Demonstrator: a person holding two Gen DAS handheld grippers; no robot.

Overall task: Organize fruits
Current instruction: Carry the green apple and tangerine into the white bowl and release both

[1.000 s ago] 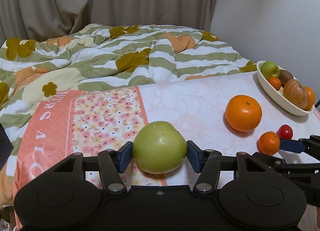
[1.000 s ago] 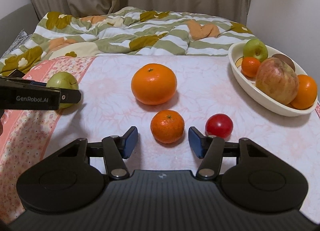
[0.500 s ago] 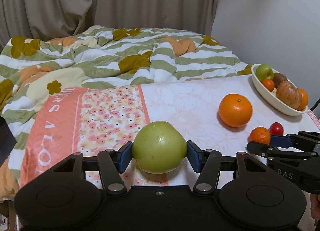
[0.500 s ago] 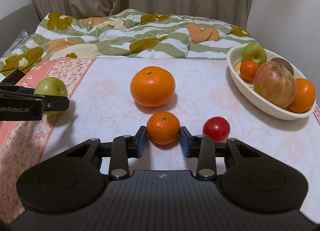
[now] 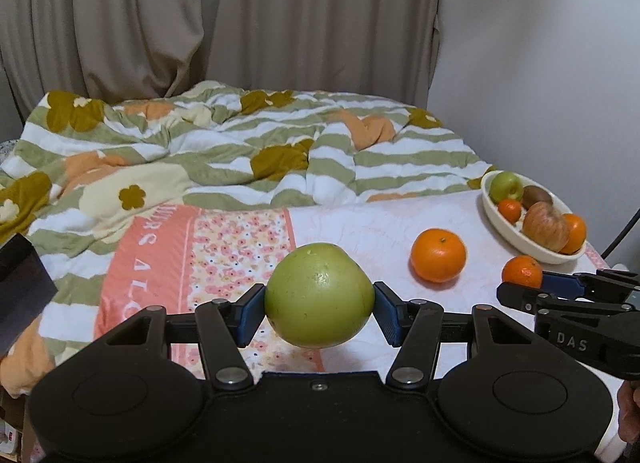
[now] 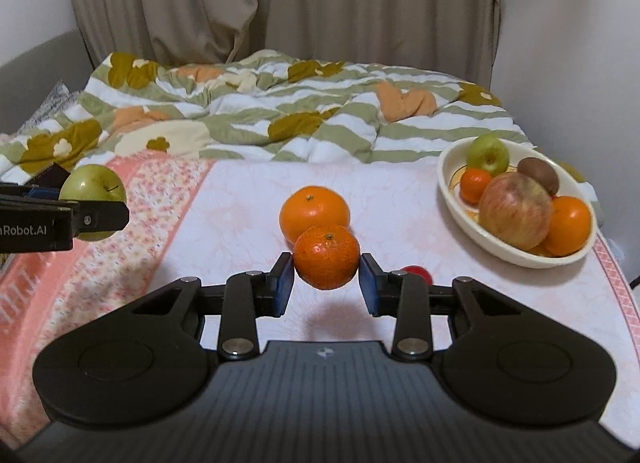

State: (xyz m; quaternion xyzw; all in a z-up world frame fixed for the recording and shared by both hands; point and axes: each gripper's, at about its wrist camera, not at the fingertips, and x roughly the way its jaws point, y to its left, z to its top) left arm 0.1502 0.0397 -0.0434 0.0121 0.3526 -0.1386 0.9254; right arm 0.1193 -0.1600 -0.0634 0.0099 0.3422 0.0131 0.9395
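Both fruits hang lifted off the bed, the left tongs clenched on a green apple and the right tongs on a mandarin, presumably bound for the bowl at two o'clock.

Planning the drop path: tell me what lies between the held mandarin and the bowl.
Right wrist view: only a small red fruit on bare sheet between mandarin and bowl.
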